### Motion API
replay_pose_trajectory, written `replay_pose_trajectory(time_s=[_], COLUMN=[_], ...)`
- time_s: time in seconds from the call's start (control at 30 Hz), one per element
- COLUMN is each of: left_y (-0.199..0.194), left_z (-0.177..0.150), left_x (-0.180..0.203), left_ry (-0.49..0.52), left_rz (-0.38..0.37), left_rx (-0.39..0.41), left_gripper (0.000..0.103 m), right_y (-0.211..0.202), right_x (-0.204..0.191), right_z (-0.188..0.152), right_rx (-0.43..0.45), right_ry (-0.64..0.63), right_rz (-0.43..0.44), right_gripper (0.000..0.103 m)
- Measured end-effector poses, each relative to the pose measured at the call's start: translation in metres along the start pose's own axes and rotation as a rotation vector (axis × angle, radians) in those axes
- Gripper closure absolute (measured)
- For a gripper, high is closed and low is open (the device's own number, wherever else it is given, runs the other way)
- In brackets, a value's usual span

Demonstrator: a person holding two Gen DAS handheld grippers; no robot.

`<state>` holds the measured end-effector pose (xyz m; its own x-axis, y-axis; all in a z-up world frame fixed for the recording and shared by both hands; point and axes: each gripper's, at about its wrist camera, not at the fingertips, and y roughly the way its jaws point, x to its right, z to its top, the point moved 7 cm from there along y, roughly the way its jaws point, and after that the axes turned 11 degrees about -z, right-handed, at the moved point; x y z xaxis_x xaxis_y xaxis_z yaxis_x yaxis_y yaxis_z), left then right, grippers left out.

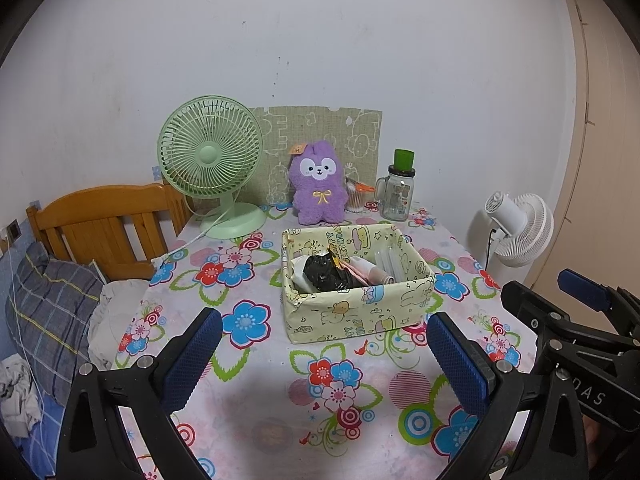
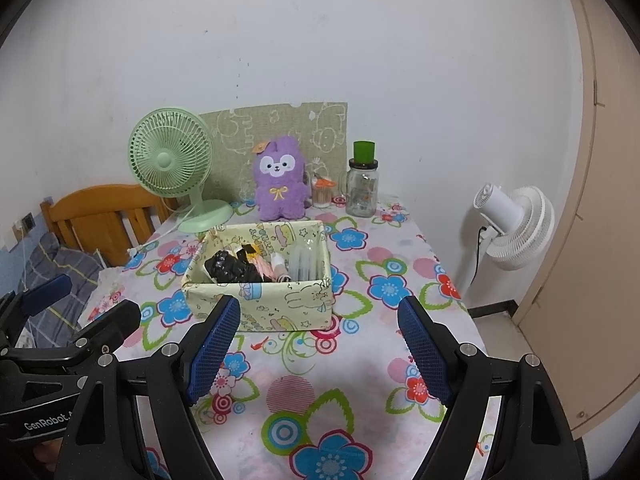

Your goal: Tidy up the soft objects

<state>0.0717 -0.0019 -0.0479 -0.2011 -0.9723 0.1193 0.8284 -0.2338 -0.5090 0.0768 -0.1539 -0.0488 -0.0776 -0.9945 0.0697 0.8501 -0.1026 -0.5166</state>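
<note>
White wall behind, a wooden headboard point(image 1: 104, 224) and bedding off to one side; flowered cloth covers the bench point(image 1: 320, 392). Purple plush toy point(image 1: 319, 184) sits upright at the far edge against the wall, between a green fan point(image 1: 212, 160) and a glass jar point(image 1: 398, 192), just behind a paper-covered box point(image 1: 352, 308). Box holds a crumpled black bag point(image 1: 326, 274) and some pale rolled items, too small to identify. Toy looks fluffy, with a white face patch, yellow bow on its chest and an orange tag by one ear. Likely light, squashy and not fragile; pile should grip well, not slip. Best hold probably across the narrower head or an ear, since the body looks wide. Left gripper point(image 1: 324, 352) and right gripper point(image 2: 320, 356) hover near the front of the bench, well apart from the toy; both sets of jaws wide, nothing between them.
</note>
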Motion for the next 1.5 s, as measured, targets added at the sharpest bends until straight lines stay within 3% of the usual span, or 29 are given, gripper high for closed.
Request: replay_pose_trajectory(time_s=[1.5], left_y=[0.0043], left_z=[-0.0022], left_x=[-0.0013], left_ry=[-0.01], left_rz=[-0.005], left_rx=[-0.005], left_gripper=[0.0], right_y=[0.0043], right_x=[-0.0024], right_z=[0.0007], right_rx=[-0.006], right_ry=[-0.003], right_rz=[0.003], right_gripper=[0.02])
